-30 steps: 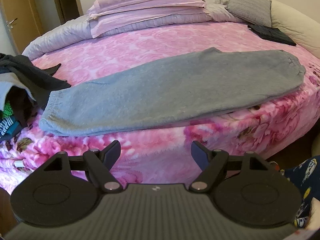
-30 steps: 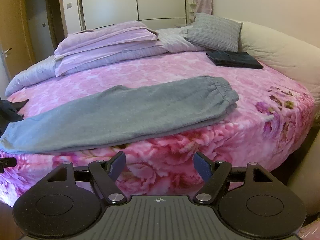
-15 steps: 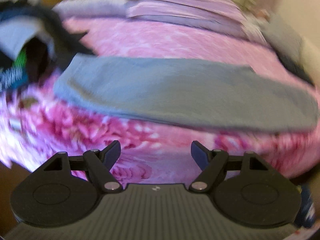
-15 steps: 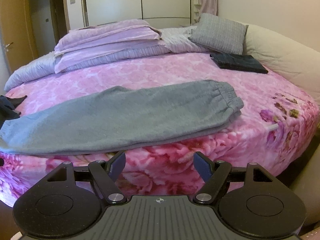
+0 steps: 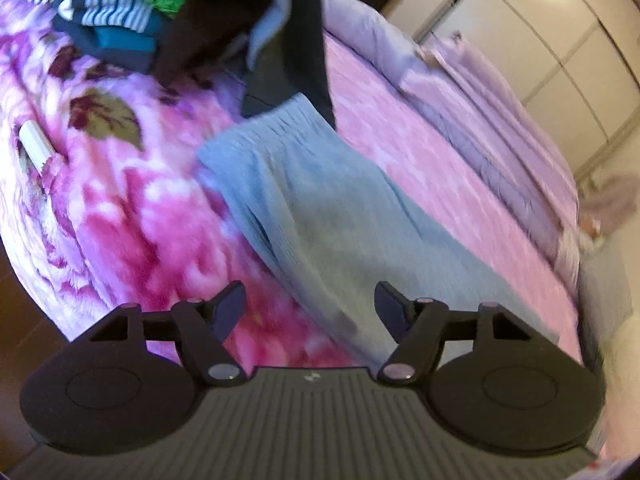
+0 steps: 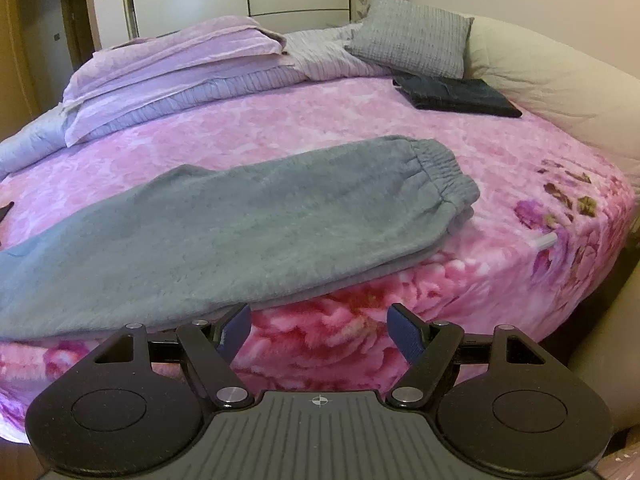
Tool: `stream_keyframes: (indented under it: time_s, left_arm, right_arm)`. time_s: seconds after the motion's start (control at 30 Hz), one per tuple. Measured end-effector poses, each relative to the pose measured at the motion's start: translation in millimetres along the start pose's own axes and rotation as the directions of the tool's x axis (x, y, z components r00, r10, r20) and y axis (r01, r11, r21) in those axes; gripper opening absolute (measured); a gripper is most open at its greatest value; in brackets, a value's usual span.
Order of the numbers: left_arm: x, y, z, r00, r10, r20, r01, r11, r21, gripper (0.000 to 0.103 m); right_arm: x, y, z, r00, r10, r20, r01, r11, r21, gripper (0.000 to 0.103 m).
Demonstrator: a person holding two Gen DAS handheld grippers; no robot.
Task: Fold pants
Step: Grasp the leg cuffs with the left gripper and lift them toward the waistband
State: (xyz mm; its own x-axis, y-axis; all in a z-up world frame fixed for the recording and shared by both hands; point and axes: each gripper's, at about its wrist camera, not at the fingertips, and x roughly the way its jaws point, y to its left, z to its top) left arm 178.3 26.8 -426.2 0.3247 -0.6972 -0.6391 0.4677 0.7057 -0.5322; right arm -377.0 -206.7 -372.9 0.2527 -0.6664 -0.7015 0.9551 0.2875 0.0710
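Grey sweatpants point(image 6: 248, 220) lie lengthwise, folded leg on leg, along the near edge of the pink flowered bed point(image 6: 500, 280). Their elastic waistband is at the right in the right wrist view. In the blurred, rolled left wrist view the leg end of the pants point(image 5: 320, 208) runs diagonally. My left gripper point(image 5: 310, 310) hovers over the pants' near edge, its jaws closing, with nothing pressed between the pads. My right gripper point(image 6: 319, 330) stands open just short of the pants' near edge, empty.
A heap of dark and striped clothes point(image 5: 168, 20) lies beside the pants' leg end. Folded lilac bedding point(image 6: 172, 80), a grey pillow point(image 6: 412, 36) and a folded dark garment point(image 6: 456, 96) sit at the back of the bed. A cream padded headboard point(image 6: 560, 92) curves at right.
The left view has swung toward the pants' leg end and rolled strongly, dropping closer to the bed. The right gripper has come nearer the pants' edge.
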Motion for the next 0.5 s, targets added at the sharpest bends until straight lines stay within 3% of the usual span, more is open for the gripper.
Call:
stream_keyframes:
  time_s: [0.13,0.27,0.4,0.5]
  left_arm:
    - [1.1,19.4,6.3,0.996,-0.063,0.055,0.069,0.992,-0.108,0.066]
    - [6.0,42.8,9.4,0.980,-0.172,0.102,0.196,0.934,-0.300,0.066]
    - [12.4,55.0,6.7,0.976,-0.192,0.103,0.216,0.913,-0.345,0.060]
    - [11.1,57.7,3.1,0.973,-0.207,0.101,0.229,0.915,-0.332,0.056]
  right_arm:
    - [3.2,1.8,3.3,1.000,0.001,-0.001,-0.001,1.000,0.001,0.072]
    - [2.4,6.4,2.9,1.000,0.000,0.002,0.000,1.000,-0.019,0.072]
    - [9.7,8.8,-0.3,1.000,-0.016,-0.024,0.016,1.000,-0.012,0.072]
    - [16.5,14.7,-0.2,0.999,-0.006,-0.038,0.005,1.000,-0.008,0.072]
